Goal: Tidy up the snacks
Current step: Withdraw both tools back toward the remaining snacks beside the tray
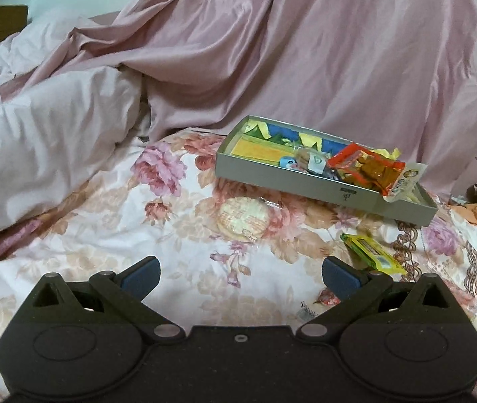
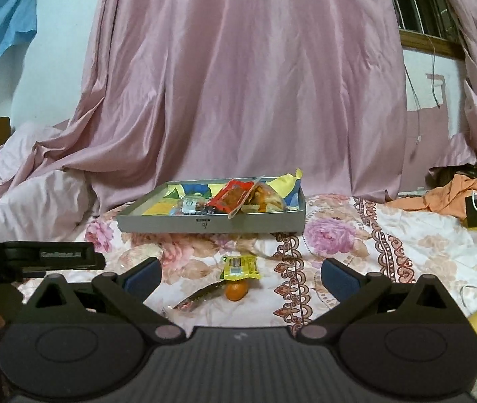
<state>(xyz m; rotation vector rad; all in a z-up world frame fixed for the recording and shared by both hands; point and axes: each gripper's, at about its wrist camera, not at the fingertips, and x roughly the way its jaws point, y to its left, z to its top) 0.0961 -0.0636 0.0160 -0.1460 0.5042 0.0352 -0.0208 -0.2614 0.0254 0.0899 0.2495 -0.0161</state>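
On the bed (image 2: 355,235), with its floral cover, a shallow grey tray (image 2: 211,223) sits toward the far side in front of the pink curtain (image 2: 238,84) and already holds several wrapped snacks, a red packet (image 2: 230,196) among them. Others lie loose on the cover between the tray and the near edge: a round rice cracker (image 1: 241,216) in clear wrap just beside the tray's front wall, a yellow-green packet (image 2: 241,267), a small orange snack (image 2: 236,289) touching that packet's near end, and a dark slim wrapper (image 2: 201,296) next to it. The left gripper (image 1: 241,275) and the right gripper (image 2: 241,277) both hover over the cover with jaws spread wide and nothing between them. The gathering looks partly done. The likely next move is for the right gripper to drop over the yellow-green packet, close on its thin edge without pinching the cloth, and lift it into the tray.
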